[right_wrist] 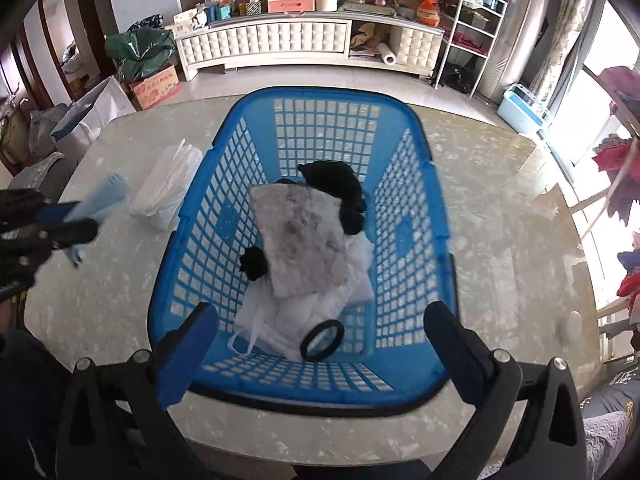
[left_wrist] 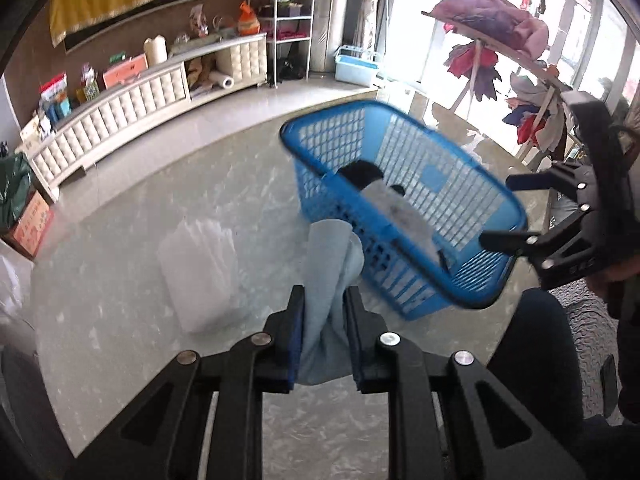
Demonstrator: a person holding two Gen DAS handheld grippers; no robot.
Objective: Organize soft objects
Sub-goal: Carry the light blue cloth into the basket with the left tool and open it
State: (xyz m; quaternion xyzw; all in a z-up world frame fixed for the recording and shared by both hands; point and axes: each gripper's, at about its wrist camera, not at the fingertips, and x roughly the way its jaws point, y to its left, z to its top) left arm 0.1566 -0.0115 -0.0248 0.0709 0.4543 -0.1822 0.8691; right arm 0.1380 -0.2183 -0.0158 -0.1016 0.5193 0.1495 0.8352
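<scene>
Currently I have one pale blue cloth (left_wrist: 326, 304) clamped between the pads of my left gripper (left_wrist: 325, 332), lifted clear of the tabletop (right_wrist: 500, 248), just left of the blue basket (right_wrist: 416, 128), which sits mid-table toward the near edge. My right gripper (right_wrist: 320, 344) hangs over the basket's near rim, its jaws wide apart with nothing between them. Inside the basket I count one grey, smudged cloth (right_wrist: 300, 236) on top, white cloths (right_wrist: 288, 316) bunched beneath it (number unclear), black soft pieces (right_wrist: 340, 184) in at least two clumps, and one black hair tie (right_wrist: 322, 340). One stack of white folded cloths (right_wrist: 168, 188) lies on the tabletop beside the basket's left wall. Risks as I judge them: the blue cloth hangs loose below the pads, so a trailing end could catch the basket rim and drag the light basket or slip out; my two grippers are near enough to collide above the basket if I swing across carelessly.
</scene>
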